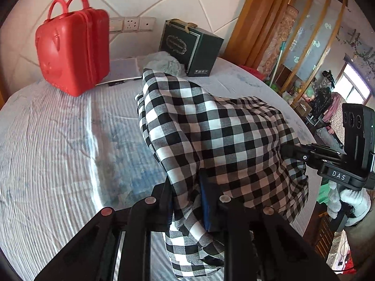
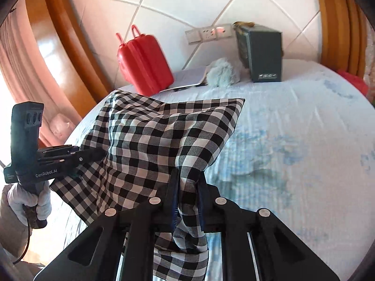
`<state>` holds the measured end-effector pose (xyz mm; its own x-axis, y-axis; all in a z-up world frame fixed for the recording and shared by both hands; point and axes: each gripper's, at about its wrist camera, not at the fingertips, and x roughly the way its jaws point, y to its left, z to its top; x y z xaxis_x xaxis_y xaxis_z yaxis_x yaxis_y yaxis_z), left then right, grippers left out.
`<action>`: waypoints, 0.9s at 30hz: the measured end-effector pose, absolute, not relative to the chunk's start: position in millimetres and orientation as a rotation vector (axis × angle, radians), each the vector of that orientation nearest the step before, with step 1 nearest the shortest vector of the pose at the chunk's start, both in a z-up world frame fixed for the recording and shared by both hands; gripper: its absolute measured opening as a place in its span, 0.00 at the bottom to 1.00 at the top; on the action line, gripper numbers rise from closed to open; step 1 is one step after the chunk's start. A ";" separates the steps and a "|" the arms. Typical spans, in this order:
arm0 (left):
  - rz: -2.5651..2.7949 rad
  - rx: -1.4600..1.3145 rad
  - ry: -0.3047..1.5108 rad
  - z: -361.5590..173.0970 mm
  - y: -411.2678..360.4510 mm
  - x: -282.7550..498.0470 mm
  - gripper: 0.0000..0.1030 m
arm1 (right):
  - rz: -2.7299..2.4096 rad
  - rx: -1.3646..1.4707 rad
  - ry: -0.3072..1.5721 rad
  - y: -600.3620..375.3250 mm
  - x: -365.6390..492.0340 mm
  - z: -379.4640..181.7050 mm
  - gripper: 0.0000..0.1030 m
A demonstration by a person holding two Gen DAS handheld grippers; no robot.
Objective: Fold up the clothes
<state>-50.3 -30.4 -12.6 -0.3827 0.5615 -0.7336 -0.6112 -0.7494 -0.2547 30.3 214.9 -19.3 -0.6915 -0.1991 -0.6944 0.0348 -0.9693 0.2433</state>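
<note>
A black-and-white checked cloth [image 1: 211,126] is held up above the bed, stretched between both grippers, with its far end draping down toward the sheet. My left gripper [image 1: 185,187] is shut on one near edge of it. My right gripper [image 2: 187,182] is shut on the other near edge, and the cloth [image 2: 159,135] hangs down between its fingers. The right gripper also shows in the left wrist view [image 1: 293,152], its tips buried in the cloth. The left gripper shows in the right wrist view [image 2: 93,155], likewise pinching the fabric.
The bed has a pale blue-patterned sheet [image 1: 58,140]. At its far edge by the tiled wall stand a red plastic case [image 1: 75,51], a dark green box [image 1: 194,49], a grey fluffy item [image 1: 164,62] and a flat grey book [image 1: 121,70]. A wooden frame [image 1: 253,23] stands at right.
</note>
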 end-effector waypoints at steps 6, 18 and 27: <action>2.097 -1.060 0.091 3.4 25.1 -51.2 0.17 | -2.840 1.168 -0.306 262.7 49.4 -1.6 0.12; 2.120 -1.046 0.060 17.4 140.0 -57.5 0.17 | -2.822 1.161 -0.253 375.0 44.0 15.0 0.12; 2.078 -1.077 0.087 17.5 220.4 -71.7 0.17 | -2.875 1.193 -0.259 442.3 36.7 24.0 0.12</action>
